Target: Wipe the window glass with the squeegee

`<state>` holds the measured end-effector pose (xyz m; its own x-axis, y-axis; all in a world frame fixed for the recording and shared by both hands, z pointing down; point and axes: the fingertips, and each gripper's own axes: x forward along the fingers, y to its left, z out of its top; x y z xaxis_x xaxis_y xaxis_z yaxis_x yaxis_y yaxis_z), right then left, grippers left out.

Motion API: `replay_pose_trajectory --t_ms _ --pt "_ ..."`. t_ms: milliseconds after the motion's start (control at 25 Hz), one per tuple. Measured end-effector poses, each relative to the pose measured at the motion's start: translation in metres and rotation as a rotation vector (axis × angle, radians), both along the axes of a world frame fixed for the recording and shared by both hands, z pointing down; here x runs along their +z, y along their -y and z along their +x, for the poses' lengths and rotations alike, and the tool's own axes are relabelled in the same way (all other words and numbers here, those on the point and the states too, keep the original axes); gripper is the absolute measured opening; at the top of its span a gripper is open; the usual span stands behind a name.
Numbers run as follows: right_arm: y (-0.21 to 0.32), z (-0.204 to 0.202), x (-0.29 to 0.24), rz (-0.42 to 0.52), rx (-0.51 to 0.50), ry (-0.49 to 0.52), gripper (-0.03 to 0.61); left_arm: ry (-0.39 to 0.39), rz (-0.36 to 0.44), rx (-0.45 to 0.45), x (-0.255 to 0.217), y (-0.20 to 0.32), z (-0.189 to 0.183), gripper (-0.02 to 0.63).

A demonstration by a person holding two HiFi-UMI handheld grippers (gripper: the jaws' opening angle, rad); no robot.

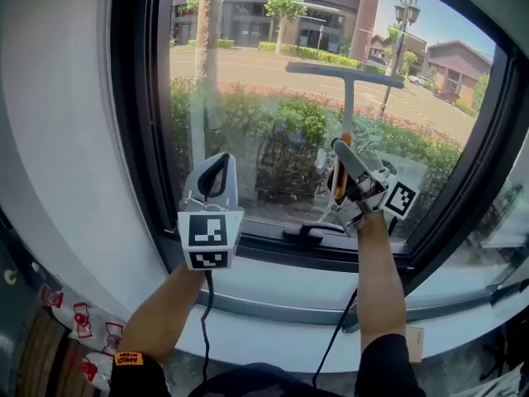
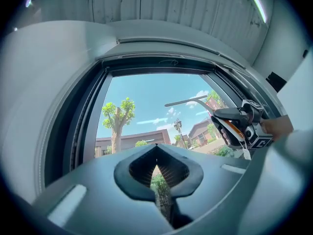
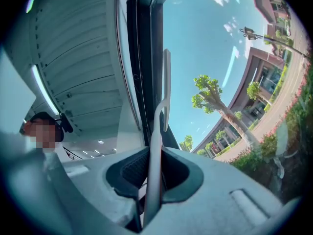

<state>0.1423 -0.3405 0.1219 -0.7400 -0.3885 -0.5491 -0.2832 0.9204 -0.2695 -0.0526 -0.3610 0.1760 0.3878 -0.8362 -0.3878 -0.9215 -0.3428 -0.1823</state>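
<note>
The grey T-shaped squeegee [image 1: 347, 77] stands upright against the window glass [image 1: 264, 98], its blade level across the upper middle of the pane. My right gripper [image 1: 340, 154] is shut on the squeegee's handle below the blade. In the right gripper view the handle [image 3: 156, 131] runs up between the jaws to the blade [image 3: 166, 82]. My left gripper [image 1: 216, 164] points up at the lower left of the pane, shut and holding nothing. In the left gripper view its tips [image 2: 156, 147] meet, and the squeegee [image 2: 188, 102] and right gripper [image 2: 239, 126] show at the right.
A black window frame [image 1: 136, 122] surrounds the glass, with a black latch handle [image 1: 302, 236] on its lower rail. A white sill [image 1: 273, 292] lies below. A white wall [image 1: 58, 139] fills the left. A patterned cloth [image 1: 83, 321] lies at bottom left. Cables hang from both grippers.
</note>
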Motion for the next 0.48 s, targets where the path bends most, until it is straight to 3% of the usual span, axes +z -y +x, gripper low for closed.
replay_pose_trajectory --t_ms 240,480 --pt "-0.012 0.005 0.074 -0.088 0.038 -0.034 0.044 0.019 -0.077 0.031 0.073 -0.008 -0.008 0.017" --pt "-0.017 0.007 0.091 -0.122 0.074 -0.033 0.044 0.022 -0.126 0.048 0.11 -0.015 -0.018 0.018"
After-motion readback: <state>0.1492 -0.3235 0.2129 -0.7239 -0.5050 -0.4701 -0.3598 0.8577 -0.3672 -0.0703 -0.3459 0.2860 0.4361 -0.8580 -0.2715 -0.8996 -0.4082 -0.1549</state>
